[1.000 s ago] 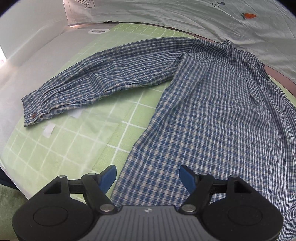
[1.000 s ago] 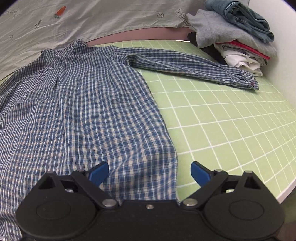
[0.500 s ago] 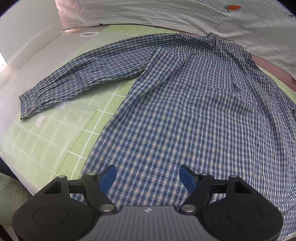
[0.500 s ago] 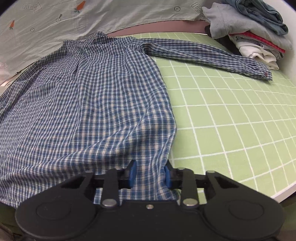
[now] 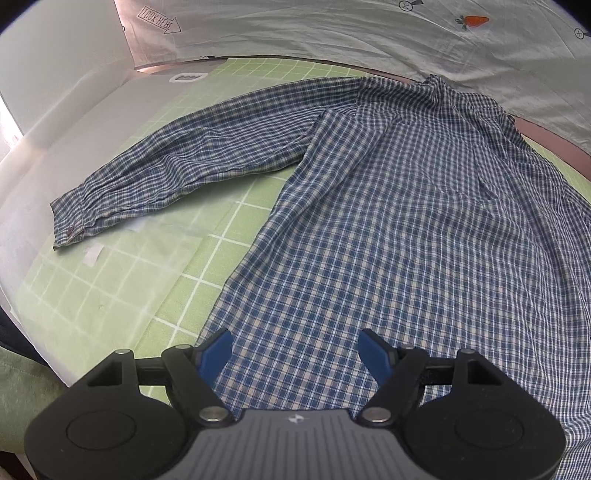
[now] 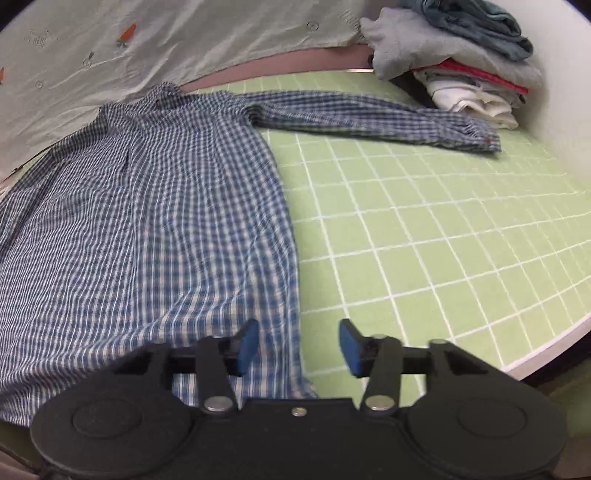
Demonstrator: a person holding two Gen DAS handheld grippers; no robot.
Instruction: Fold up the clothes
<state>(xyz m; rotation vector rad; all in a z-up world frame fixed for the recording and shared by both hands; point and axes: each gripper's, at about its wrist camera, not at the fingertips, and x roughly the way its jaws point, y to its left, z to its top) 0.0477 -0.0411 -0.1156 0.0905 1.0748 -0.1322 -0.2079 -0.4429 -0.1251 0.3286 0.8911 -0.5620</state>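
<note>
Bare green mat [image 6: 424, 236] lies free right of the shirt [image 6: 155, 221], up to its outstretched sleeve [image 6: 369, 114]. A clothes pile [image 6: 465, 70] blocks the far right corner, touching a white wall [image 6: 565, 92]. On the left, mat [image 5: 122, 280] below the other sleeve [image 5: 184, 166] is open, a translucent sheet [image 5: 51, 177] overlapping it

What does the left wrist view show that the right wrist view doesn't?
Left wrist only: the left claw, open above the shirt's hem, the sleeve stretched out toward the left of the picture, and a "LOOK HERE" arrow print on the sheet behind.

Right wrist only: the right claw, open, having just been opening, nothing gripped; the other sleeve, and a pile of folded clothes in the far corner.

Both: the checked shirt spread flat on the green grid mat, and the pale carrot-print sheet behind.
</note>
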